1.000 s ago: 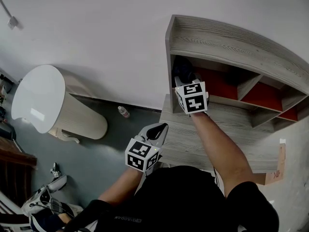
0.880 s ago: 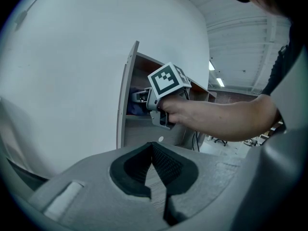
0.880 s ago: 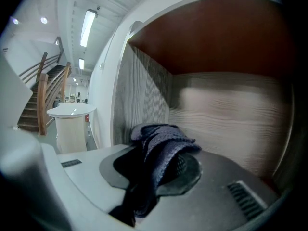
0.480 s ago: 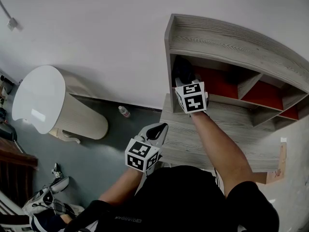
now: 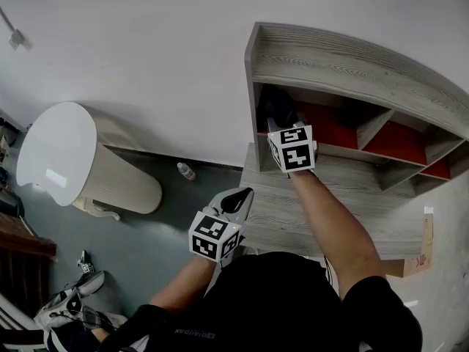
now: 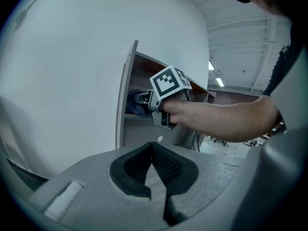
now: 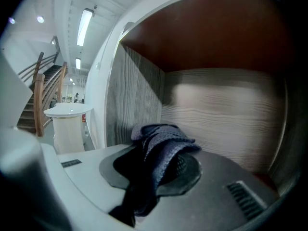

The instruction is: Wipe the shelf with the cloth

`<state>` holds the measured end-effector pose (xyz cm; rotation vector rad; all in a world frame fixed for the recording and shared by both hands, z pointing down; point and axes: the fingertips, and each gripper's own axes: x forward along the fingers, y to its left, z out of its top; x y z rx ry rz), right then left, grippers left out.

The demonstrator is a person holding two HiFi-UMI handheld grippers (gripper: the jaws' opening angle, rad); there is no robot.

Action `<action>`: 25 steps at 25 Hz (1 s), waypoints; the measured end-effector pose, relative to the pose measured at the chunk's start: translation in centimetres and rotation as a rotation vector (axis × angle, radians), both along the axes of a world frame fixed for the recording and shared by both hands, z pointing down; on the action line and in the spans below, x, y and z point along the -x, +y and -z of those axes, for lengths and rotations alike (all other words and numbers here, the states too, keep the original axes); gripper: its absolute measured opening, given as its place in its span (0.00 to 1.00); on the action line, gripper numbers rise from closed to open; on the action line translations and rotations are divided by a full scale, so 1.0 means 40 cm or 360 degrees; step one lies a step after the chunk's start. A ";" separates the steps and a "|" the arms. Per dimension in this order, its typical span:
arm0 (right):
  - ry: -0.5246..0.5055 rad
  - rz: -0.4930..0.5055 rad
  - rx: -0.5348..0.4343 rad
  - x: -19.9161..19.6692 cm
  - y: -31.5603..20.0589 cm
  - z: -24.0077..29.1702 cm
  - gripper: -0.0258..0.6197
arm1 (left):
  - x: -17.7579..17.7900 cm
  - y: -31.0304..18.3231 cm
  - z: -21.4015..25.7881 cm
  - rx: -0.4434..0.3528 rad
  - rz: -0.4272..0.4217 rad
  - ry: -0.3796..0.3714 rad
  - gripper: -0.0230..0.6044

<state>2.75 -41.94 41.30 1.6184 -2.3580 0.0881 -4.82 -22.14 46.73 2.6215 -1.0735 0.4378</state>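
At the left of the head view a white round stand (image 5: 58,152) and a small bottle (image 5: 185,170) on the floor were seen, well apart from the work. Just right of them, the left gripper (image 5: 238,198) was held low over the near edge of the wooden surface (image 5: 293,204). Its fingers were closed tip to tip with nothing between them. It was judged to be parked there so that it was kept out of the way of the wiping arm.

Further right, the right gripper (image 5: 286,127) was reached into the leftmost compartment of the shelf (image 5: 352,64). Its fingers were clamped on the dark blue cloth (image 7: 163,146), which was bunched over them and pointed at the compartment's back corner, near the grey side wall. Whether the cloth was pressed on the compartment floor could not be told. That reach was judged to suit wiping the inner corner first, the red-backed compartments to the right being left for later.

Against the earlier pictures, very little was changed: the right gripper was kept in the same compartment, shifted only slightly, and the left gripper was left where it had been.
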 end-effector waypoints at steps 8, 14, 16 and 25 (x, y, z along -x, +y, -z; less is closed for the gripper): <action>-0.0014 -0.0088 -0.0007 -0.079 0.013 0.005 0.19 | -0.040 0.000 0.002 -0.0004 -0.0061 0.0010 0.05; -0.0032 -0.0145 0.0005 -0.137 0.032 0.008 0.19 | -0.080 0.000 0.005 -0.0009 -0.0125 0.0012 0.05; -0.0032 -0.0170 0.0000 -0.161 0.035 0.008 0.19 | -0.093 0.001 0.004 -0.0007 -0.0146 0.0011 0.05; -0.0027 -0.0277 0.0010 -0.270 0.060 -0.003 0.19 | -0.144 0.006 0.000 -0.0007 -0.0224 0.0003 0.05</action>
